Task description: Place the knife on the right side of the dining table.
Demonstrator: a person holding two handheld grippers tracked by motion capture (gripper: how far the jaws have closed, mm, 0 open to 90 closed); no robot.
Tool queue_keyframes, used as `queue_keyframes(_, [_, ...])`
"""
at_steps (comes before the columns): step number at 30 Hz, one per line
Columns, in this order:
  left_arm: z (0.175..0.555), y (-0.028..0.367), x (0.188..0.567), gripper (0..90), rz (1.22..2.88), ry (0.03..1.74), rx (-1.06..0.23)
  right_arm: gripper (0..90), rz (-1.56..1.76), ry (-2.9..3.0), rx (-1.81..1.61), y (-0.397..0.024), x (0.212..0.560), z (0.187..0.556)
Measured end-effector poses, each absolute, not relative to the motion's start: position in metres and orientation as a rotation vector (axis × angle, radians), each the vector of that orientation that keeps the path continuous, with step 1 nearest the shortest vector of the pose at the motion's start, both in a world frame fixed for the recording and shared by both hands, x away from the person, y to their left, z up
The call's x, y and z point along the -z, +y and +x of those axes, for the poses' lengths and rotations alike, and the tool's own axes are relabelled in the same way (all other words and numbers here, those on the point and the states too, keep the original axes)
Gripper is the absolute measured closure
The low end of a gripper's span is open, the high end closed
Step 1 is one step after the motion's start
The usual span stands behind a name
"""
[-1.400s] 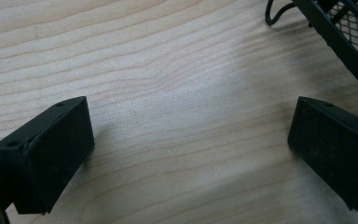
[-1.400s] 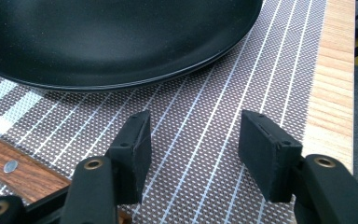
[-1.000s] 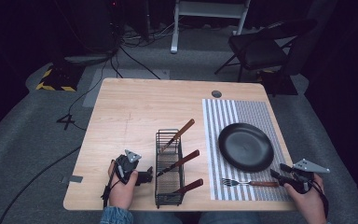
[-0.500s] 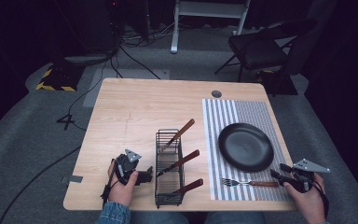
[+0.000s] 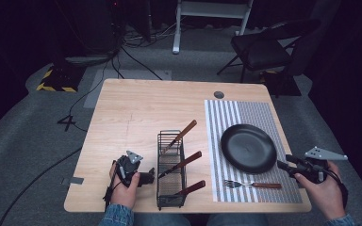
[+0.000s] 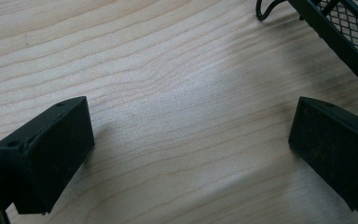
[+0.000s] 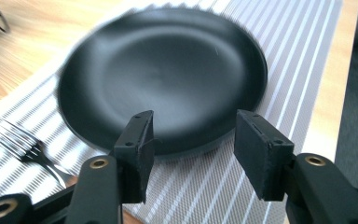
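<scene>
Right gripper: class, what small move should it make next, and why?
Probably across to the rack. The fork already lies on the mat below the plate, and the right gripper, its jaws just closing, holds nothing; three wooden-handled utensils remain in the rack.

A light wooden table (image 5: 136,113) stands on grey carpet (image 5: 37,141) in a dim room, its top the brightest spot. Behind it the space falls off into darkness. A dark folding chair (image 5: 264,47) sits off the far right corner, and the pale legs of 1 white frame (image 5: 207,19) rise at the back. Black cables (image 5: 127,52) trail over the floor, near a yellow-and-black striped strip (image 5: 54,87) at the far left.
</scene>
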State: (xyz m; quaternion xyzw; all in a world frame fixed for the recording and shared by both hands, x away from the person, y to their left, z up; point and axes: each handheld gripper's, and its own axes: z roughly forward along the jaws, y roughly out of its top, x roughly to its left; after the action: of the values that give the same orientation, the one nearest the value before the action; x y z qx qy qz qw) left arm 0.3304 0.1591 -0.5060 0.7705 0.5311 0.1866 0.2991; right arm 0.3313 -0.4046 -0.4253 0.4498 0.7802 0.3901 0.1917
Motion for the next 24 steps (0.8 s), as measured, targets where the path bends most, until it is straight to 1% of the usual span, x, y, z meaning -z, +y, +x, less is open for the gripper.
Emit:
queue_keyframes(2, [0.330, 0.159, 0.506, 0.1, 2.047, 1.410, -0.496, 48.0, 1.252, 2.196, -1.099, -0.403, 0.421, 0.333])
queue_keyframes(12, [0.330, 0.159, 0.506, 0.0, 2.046, 1.410, -0.495, 48.9, 1.151, 2.242, -1.183, -0.381, 0.370, 0.351])
queue_keyframes(13, [0.330, 0.159, 0.506, 0.0, 2.046, 1.410, -0.495, 48.9, 1.151, 2.242, -1.183, -0.381, 0.370, 0.351])
queue_keyframes(14, [0.330, 0.159, 0.506, 0.0, 2.046, 1.411, -0.494, 49.6, 1.129, 2.253, -1.202, -0.374, 0.361, 0.354])
queue_keyframes(18, [0.330, 0.159, 0.506, 0.0, 2.045, 1.411, -0.494, 50.4, 1.107, 2.276, -1.236, -0.362, 0.349, 0.361])
queue_keyframes(24, [0.330, 0.159, 0.506, 0.0, 2.043, 1.415, -0.498, 51.2, 1.031, 2.327, -1.271, -0.331, 0.324, 0.380])
